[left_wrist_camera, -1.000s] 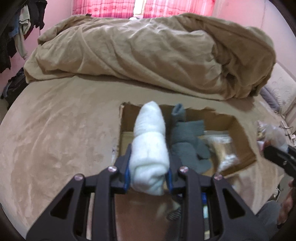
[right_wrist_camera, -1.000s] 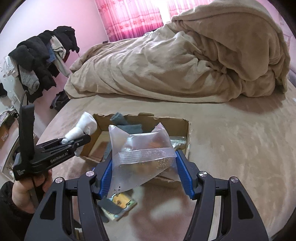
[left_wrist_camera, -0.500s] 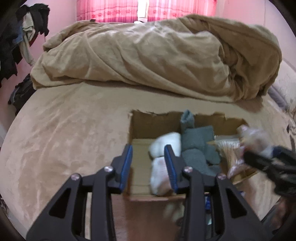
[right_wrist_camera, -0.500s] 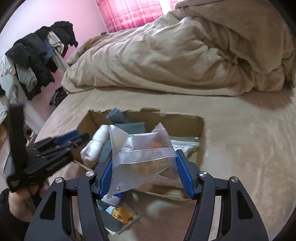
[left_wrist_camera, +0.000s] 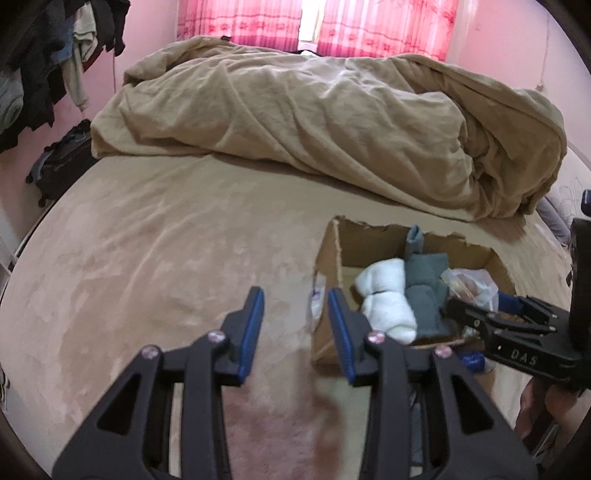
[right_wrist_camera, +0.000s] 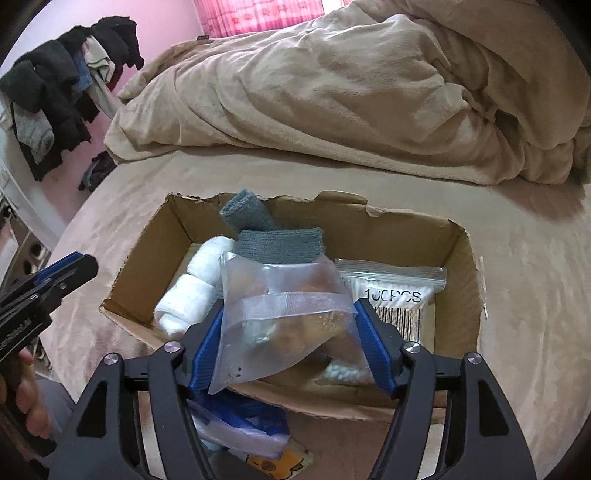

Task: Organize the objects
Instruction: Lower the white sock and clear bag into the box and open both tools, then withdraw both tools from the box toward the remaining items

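From the left wrist we see our left gripper (left_wrist_camera: 295, 325) with jaws apart and empty, left of the cardboard box (left_wrist_camera: 328, 295); the white towel roll (left_wrist_camera: 386, 299) already lies inside beside the grey cloth (left_wrist_camera: 424, 291).

From the right wrist, our right gripper (right_wrist_camera: 290, 347), its jaws just opening, has the clear bag (right_wrist_camera: 284, 317) between them, over the box's near wall. We judge it is being released. The cotton swab packet (right_wrist_camera: 397, 295) crowds the right; loose packets (right_wrist_camera: 255, 432) wait outside.

pink walls (left_wrist_camera: 495, 33), pink curtains (left_wrist_camera: 240, 22), rumpled tan duvet (left_wrist_camera: 314, 122) on bed (left_wrist_camera: 147, 251).
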